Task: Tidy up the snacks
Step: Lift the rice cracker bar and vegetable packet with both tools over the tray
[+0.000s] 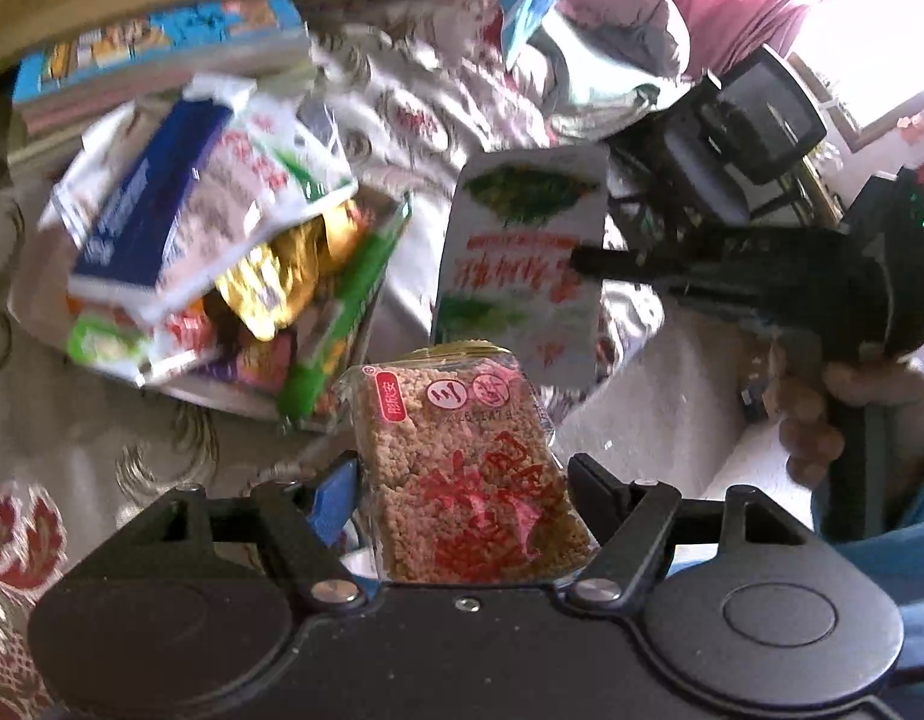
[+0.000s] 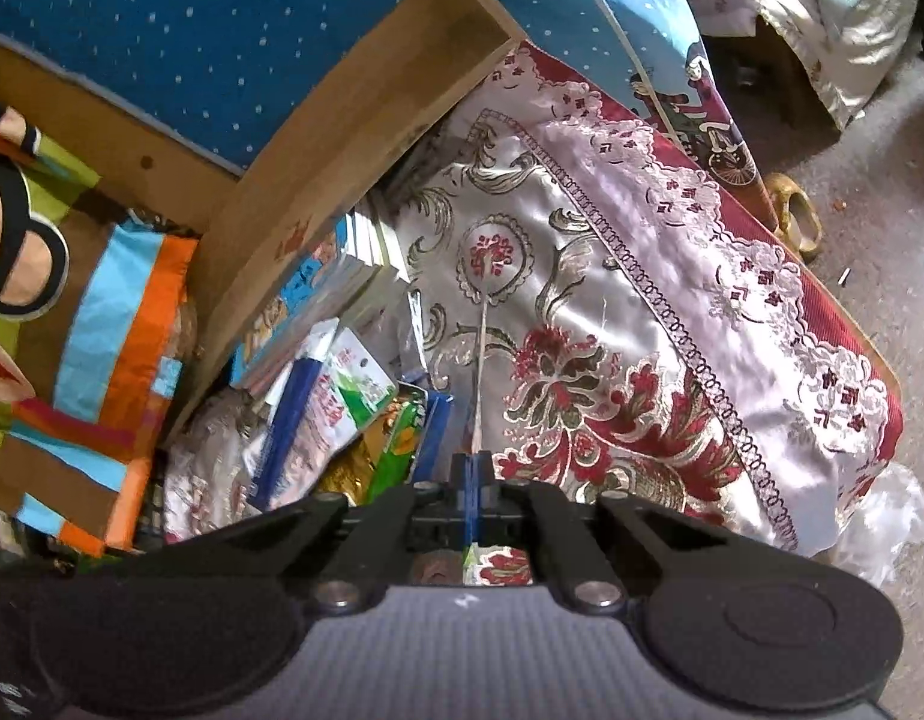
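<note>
Tan rice-cake packet [image 1: 468, 474] with red print, white pouch [image 1: 522, 264] with green, seemingly leafy, motifs, silver floral cloth [image 2: 582, 324], blue dotted fabric [image 2: 222, 30]

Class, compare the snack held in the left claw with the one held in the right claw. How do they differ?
The left claw grips a thick block-shaped crispy rice cake in clear wrap with red print; its jaws stand wide. The right claw, jaws shut, pinches a thin flat white packet printed green and red. Both snacks are held off the patterned cloth.
</note>
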{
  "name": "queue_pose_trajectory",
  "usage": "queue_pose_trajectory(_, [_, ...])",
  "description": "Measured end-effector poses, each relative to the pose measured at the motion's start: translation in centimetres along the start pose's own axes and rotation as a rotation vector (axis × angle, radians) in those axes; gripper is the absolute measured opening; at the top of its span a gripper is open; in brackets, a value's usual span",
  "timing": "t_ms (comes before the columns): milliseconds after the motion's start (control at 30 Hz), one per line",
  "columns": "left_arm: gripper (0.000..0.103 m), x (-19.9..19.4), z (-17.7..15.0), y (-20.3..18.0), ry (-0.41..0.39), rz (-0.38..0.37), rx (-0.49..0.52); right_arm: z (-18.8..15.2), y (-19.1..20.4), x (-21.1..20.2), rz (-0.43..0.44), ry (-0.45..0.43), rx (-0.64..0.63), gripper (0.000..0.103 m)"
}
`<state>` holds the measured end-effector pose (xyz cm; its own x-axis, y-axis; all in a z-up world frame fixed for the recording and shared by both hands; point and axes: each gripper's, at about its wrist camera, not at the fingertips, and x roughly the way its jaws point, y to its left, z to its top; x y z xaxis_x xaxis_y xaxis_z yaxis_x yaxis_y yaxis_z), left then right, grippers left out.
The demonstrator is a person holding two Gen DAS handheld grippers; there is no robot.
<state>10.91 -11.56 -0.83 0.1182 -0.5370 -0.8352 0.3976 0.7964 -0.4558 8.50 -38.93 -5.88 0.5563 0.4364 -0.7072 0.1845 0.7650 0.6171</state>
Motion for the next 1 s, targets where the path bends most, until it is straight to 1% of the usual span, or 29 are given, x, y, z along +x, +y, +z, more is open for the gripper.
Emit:
queue_pose_trajectory(67, [0.075,-0.5,0.4,0.1,-0.014,0.006,-0.004,0.0,0.1,0.5,0.004,0.014,0.009,0.004])
queue_pose_trajectory(133, [0.075,-0.8,0.8,0.2,-0.028,0.012,-0.006,-0.1,0.6,1.1,-0.003,0.021,-0.02,0.006])
queue_pose_trajectory(200, [0.075,-1.3,1.0,0.2,-0.044,0.018,-0.004,-0.1,1.0,1.7,0.008,0.032,-0.031,0.006])
queue_pose_trajectory(300, [0.075,-2.0,1.2,0.5,-0.064,0.026,-0.007,-0.1,1.3,2.7,0.026,0.048,-0.014,0.007])
queue_pose_trajectory(433, [0.075,-2.6,1.6,1.1,-0.081,0.041,-0.014,-0.1,1.4,4.3,0.035,0.074,0.011,0.017])
queue_pose_trajectory(500, [0.075,-2.9,1.9,1.5,-0.089,0.048,-0.013,-0.3,1.6,5.2,0.018,0.084,0.017,0.015])
queue_pose_trajectory(533, [0.075,-3.1,2.0,1.6,-0.095,0.05,-0.012,-0.5,1.7,5.4,-0.001,0.08,0.016,0.009])
queue_pose_trajectory(600, [0.075,-3.6,2.5,1.9,-0.11,0.049,-0.005,-0.7,2.2,5.0,-0.032,0.059,0.009,0.008])
queue_pose_trajectory(733, [0.075,-4.5,3.5,2.4,-0.141,0.058,0.013,-0.6,3.5,2.8,-0.058,-0.014,-0.016,0.007])
queue_pose_trajectory(833, [0.075,-5.6,4.5,2.8,-0.176,0.088,0.043,0.0,4.7,0.9,-0.03,-0.066,-0.015,0.007])
queue_pose_trajectory(900, [0.075,-6.4,5.1,3.3,-0.198,0.115,0.062,0.5,5.6,0.3,0.02,-0.092,-0.009,0.008])
queue_pose_trajectory(1000, [0.075,-7.2,6.0,4.7,-0.213,0.149,0.071,1.1,6.8,1.1,0.111,-0.101,0.028,0.008])
